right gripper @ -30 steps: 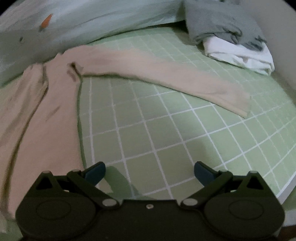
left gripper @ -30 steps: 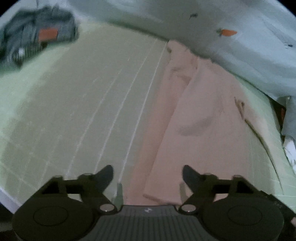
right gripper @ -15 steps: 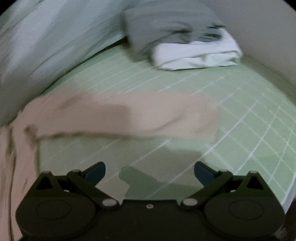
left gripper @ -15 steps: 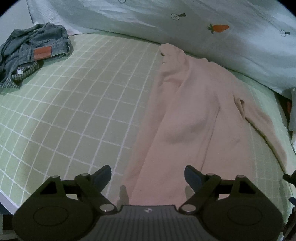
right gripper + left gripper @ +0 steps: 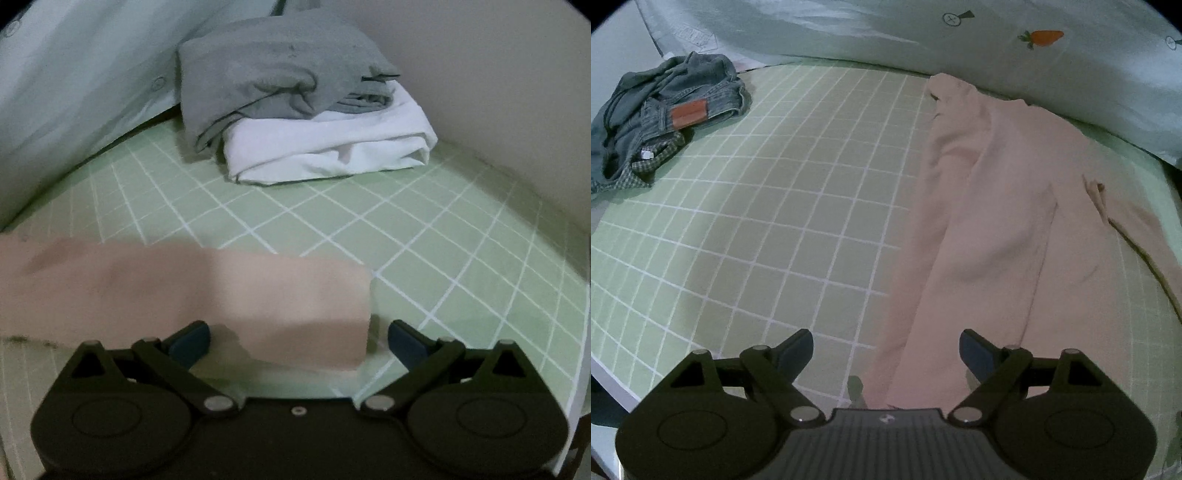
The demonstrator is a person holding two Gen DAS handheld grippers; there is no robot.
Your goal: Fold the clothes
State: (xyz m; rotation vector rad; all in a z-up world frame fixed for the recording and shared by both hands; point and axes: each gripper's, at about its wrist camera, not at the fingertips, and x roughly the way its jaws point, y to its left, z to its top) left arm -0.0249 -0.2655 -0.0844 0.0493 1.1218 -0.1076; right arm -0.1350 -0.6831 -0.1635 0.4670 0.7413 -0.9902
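Note:
A pale pink long-sleeved top [image 5: 993,206] lies spread on the green checked bedsheet [image 5: 768,206]. My left gripper [image 5: 886,352] hovers open over the top's lower left hem, nothing between its fingers. In the right wrist view the top's right sleeve [image 5: 207,295] stretches across the sheet, its cuff end lying between the wide-open fingers of my right gripper [image 5: 298,341]. The pads stand clear of the cloth on both sides.
A crumpled pair of jeans [image 5: 668,110] lies at the far left of the bed. A folded grey garment [image 5: 273,77] rests on a folded white one [image 5: 332,147] near the wall. A light blue duvet [image 5: 923,33] with carrot prints runs along the back.
My right gripper has swept to the right along the sleeve and now stands over its cuff, with the folded pile nearer. The left gripper has only tilted a little; its view has steadied.

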